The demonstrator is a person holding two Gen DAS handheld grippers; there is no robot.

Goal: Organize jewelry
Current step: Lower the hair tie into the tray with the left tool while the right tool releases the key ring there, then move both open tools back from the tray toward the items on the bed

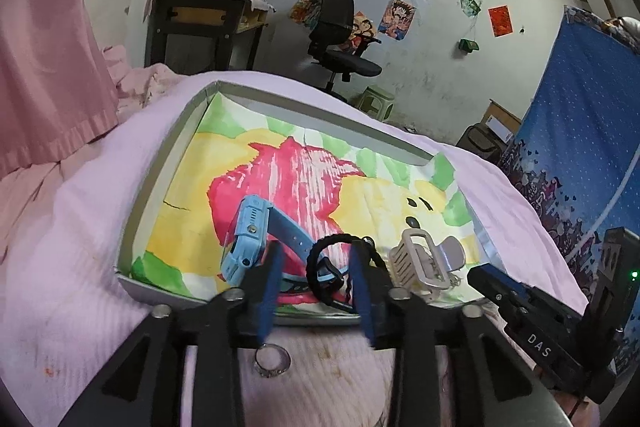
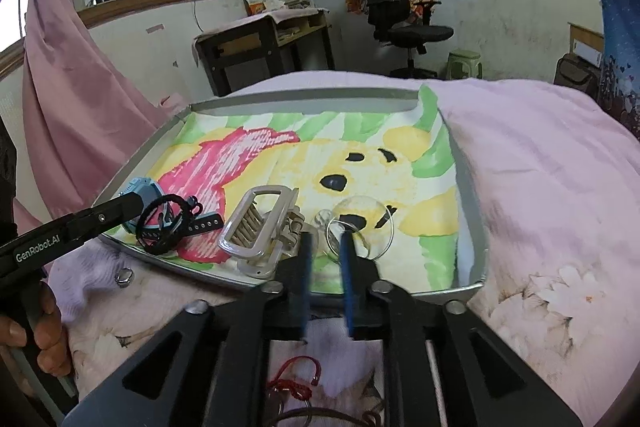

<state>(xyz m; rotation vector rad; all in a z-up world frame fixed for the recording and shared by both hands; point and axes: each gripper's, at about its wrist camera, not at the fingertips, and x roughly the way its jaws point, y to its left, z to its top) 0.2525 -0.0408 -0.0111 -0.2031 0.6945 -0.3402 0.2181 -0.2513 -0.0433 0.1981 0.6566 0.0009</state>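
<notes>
A shallow tray (image 1: pixel 168 155) lined with a cartoon bear drawing lies on a pink bed. In it are a blue watch (image 1: pixel 250 235), a black braided hair tie (image 1: pixel 326 259) and a clear hair claw clip (image 1: pixel 420 259). My left gripper (image 1: pixel 316 267) is open, its blue fingers on either side of the hair tie at the tray's near edge. A silver ring (image 1: pixel 273 359) lies on the bed below it. In the right wrist view my right gripper (image 2: pixel 326 247) is open over a clear bangle (image 2: pixel 360 231) in the tray (image 2: pixel 476 239). A red cord (image 2: pixel 296 379) lies below it.
A small silver ring (image 2: pixel 124 277) lies on the bed by the tray's near left corner. Pink curtain (image 1: pixel 48 59) hangs at left. A desk (image 1: pixel 200 27), office chair (image 1: pixel 340 39) and green stool (image 1: pixel 376 103) stand beyond the bed. A blue cloth (image 1: pixel 580 147) hangs right.
</notes>
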